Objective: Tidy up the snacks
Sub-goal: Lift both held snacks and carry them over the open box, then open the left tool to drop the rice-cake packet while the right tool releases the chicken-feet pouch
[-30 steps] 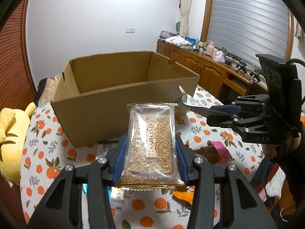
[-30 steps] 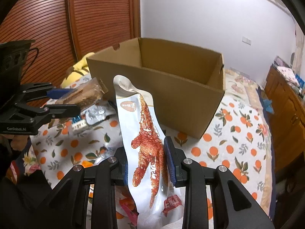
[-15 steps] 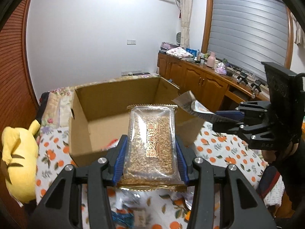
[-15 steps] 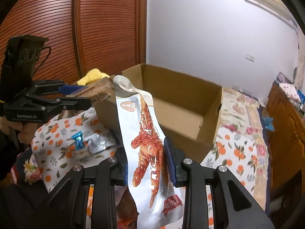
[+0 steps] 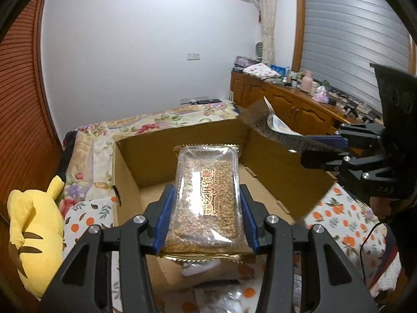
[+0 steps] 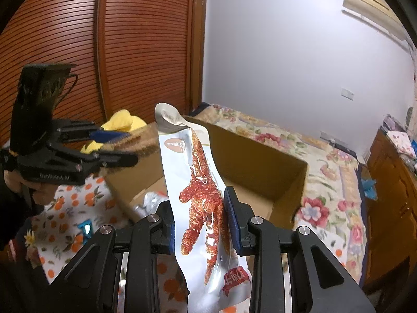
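My left gripper [image 5: 206,216] is shut on a clear sesame candy pack [image 5: 207,195] and holds it above the front of the open cardboard box [image 5: 182,140]. My right gripper [image 6: 199,219] is shut on a silver chicken-feet snack pouch [image 6: 200,195] and holds it upright over the box [image 6: 260,161]. In the left wrist view the right gripper [image 5: 323,148] is at the box's right wall with the pouch's top [image 5: 276,126] over the rim. In the right wrist view the left gripper [image 6: 114,146] is at the box's left side.
The box stands on a cloth with an orange print [image 5: 346,214]. A yellow plush toy [image 5: 34,224] lies left of the box. Loose snack packs [image 6: 86,228] lie on the cloth in front. A flowered bed [image 6: 328,172] and wooden cabinets [image 5: 292,104] lie beyond.
Both grippers have risen and moved forward with their packs, from in front of the box to above its opening. The box's inside now shows.
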A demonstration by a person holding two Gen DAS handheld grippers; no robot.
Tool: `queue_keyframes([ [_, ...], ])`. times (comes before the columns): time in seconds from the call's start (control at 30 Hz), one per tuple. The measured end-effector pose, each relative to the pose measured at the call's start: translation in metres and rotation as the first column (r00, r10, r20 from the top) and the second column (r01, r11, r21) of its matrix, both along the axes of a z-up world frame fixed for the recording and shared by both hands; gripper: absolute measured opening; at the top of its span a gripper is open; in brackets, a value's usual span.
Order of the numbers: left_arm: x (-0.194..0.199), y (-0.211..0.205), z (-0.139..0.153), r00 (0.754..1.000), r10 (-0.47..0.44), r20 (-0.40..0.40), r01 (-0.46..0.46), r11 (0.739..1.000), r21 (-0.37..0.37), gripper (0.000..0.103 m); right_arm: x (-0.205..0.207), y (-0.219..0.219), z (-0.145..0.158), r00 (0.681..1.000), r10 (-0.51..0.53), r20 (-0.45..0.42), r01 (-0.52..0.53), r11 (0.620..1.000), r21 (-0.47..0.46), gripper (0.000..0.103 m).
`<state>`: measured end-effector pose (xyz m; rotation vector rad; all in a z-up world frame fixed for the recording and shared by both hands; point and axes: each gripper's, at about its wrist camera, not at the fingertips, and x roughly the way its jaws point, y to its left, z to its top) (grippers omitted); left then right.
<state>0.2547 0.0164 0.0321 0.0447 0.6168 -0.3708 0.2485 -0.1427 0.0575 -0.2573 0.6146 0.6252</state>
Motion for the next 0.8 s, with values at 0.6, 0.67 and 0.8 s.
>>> queue_keyframes([
  [0.6, 0.03, -0.002, -0.018, 0.999, 0.024, -0.036, -0.023, 0.999, 0.023, 0.049, 0.052, 0.022, -0.05, 0.996, 0.006, -0.093, -0.014, 0.997, -0.077, 0.03],
  [0.67, 0.029, 0.0, -0.017, 0.999, 0.027, -0.033, -0.027, 1.0, 0.013, 0.049, 0.053, 0.022, -0.052, 0.995, 0.006, -0.099, -0.014, 0.997, -0.078, 0.03],
  [0.8, 0.027, 0.001, -0.015, 0.999, 0.033, -0.026, -0.032, 0.999, 0.018, 0.049, 0.054, 0.023, -0.056, 0.994, 0.004, -0.11, -0.014, 0.996, -0.086, 0.03],
])
